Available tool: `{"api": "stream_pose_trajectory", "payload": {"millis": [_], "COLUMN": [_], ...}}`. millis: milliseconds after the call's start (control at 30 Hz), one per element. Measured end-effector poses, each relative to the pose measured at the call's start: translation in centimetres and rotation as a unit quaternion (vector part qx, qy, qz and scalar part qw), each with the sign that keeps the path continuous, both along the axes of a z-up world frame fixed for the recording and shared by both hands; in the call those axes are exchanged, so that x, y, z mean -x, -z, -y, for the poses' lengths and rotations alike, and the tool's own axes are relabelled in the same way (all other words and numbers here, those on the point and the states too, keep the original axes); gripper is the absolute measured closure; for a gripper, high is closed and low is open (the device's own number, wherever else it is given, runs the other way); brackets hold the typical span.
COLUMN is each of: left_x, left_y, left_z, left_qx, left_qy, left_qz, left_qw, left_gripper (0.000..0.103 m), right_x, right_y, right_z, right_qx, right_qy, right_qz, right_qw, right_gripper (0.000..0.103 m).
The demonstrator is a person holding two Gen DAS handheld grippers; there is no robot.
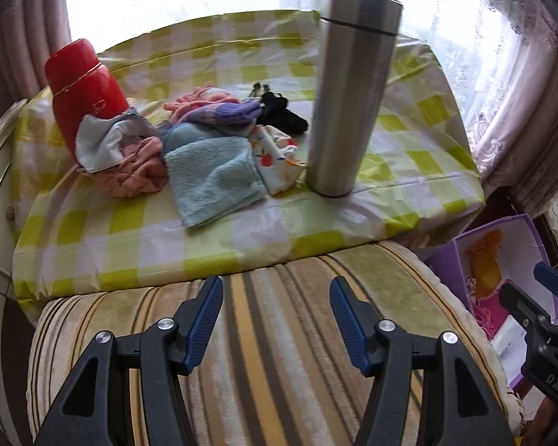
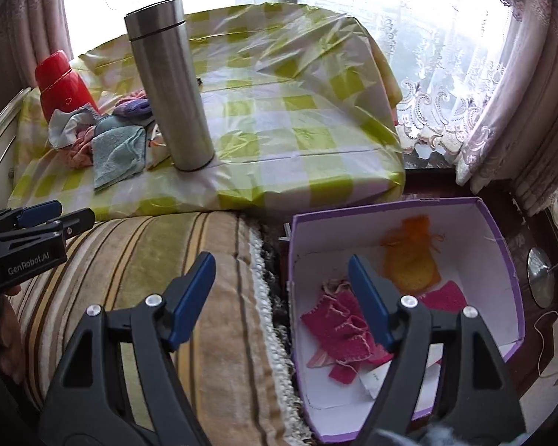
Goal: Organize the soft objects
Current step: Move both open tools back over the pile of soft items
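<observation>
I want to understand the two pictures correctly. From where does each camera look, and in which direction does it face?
Left wrist: sits on the left tongs, looks down and forward over the striped cushion to the cloth pile on the table; own open fingers show, right tongs at the edge.
Right wrist: sits on the right tongs, looks down at the purple box beside the cushion; own open fingers show, left tongs at the edge.
Shared: steel flask, red flask, pile, cushion, box.

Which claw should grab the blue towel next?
Probably the left claw: it is open, empty and faces the blue towel on the table. The right claw, also open and empty, sits over the purple box.
</observation>
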State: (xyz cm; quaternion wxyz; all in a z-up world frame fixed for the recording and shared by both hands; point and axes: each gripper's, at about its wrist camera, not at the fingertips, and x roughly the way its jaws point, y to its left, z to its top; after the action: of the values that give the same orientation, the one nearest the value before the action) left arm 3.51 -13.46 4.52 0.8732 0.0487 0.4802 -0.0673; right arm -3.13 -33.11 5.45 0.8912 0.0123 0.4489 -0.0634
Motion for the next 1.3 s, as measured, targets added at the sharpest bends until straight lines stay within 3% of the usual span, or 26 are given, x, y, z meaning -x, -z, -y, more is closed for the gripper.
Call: {"api": "stream_pose_trajectory", "payload": {"millis": [133, 233, 400, 533, 633, 733, 933, 1133, 1300], "left_x": [-0.8, -1.4, -2.3, -3.1, -3.9, -4.7, -7.0, -10.8, -14.9], "left_y": [0.1, 0.1, 0.5, 0.6, 0.9, 1.2, 1.9, 1.7, -0.1], "left_z": [-2.7, -4.8, -6.8, -8.6, -9.0, -9.9, -12.6, -16.5, -17.6], "left_qx": [-0.030, -0.029, -0.049, 0.013, 0.002, 0.020, 0.019, 0.035, 0.035], "left_qy": [-0.020, -0.037, -0.051, -0.048, -0.051, -0.055, -0.081, -0.129, -0.135], "left_qz": [0.011, 0.013, 0.019, 0.010, 0.010, 0.001, -0.005, 0.008, 0.039], "left_qw": [0.9993, 0.9988, 0.9973, 0.9987, 0.9987, 0.9983, 0.9966, 0.9910, 0.9894], "left_gripper": [0.042, 0.042, 0.042, 0.042, 0.042, 0.042, 0.042, 0.042, 0.042], "right_x": [-1.2, -2.1, -4.1, -5.7, -7.0, -8.0, -10.6, -13.5, -16.2], "right_y": [-0.8, -1.3, -1.2, -0.7, -0.4, 0.0, 1.2, 2.2, 2.8], "right_z": [-3.3, -5.8, -8.7, -10.4, -11.3, -12.7, -15.0, -16.7, -17.7], "right_qx": [0.016, 0.028, -0.006, -0.005, -0.021, -0.025, -0.036, -0.041, -0.050], "right_qy": [-0.032, -0.063, -0.108, -0.117, -0.139, -0.157, -0.170, -0.183, -0.184], "right_qz": [0.011, 0.019, 0.023, 0.016, 0.004, 0.007, -0.002, -0.010, -0.019], "right_qw": [0.999, 0.997, 0.994, 0.993, 0.990, 0.987, 0.985, 0.982, 0.982], "right_gripper": [0.020, 0.019, 0.019, 0.019, 0.019, 0.019, 0.019, 0.019, 0.019]}}
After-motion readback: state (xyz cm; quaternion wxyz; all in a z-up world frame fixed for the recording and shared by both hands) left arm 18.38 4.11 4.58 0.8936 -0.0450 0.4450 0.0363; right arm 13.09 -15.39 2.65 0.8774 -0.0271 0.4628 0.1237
